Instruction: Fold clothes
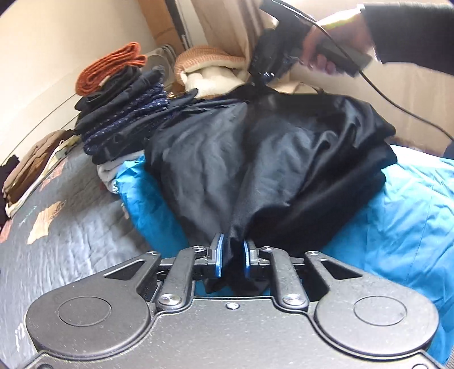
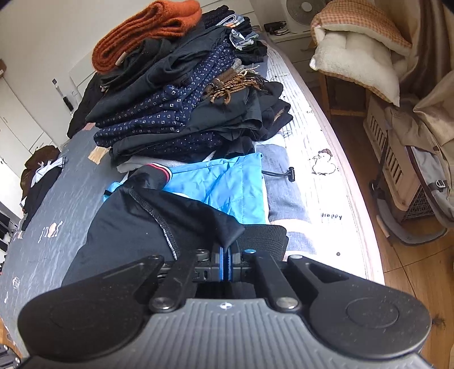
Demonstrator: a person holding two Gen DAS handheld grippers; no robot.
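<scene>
Both your left gripper [image 1: 233, 259] and right gripper [image 2: 226, 265] have jaws clamped on the black jacket [image 1: 269, 159], so tugging apart could slip it onto the bed [image 2: 51, 181].

The black garment [image 1: 269, 159] was thin cloth with a slight sheen, possibly satin-like; motion blur limited certainty. The blue jacket [image 2: 227, 184] was smooth, synthetic-looking fabric. The orange knit [image 2: 147, 31] was coarse and fuzzy. The floor [image 2: 411, 261] was glossy wood.

- A bed [image 2: 42, 198] with a grey quilted cover fills the room's middle.
- Wooden floor [image 2: 411, 264] runs along its right side.
- A white fan [image 2: 302, 11] stands by the pale wall [image 2: 51, 37].
- Daylight brightens the bed's edge.
</scene>
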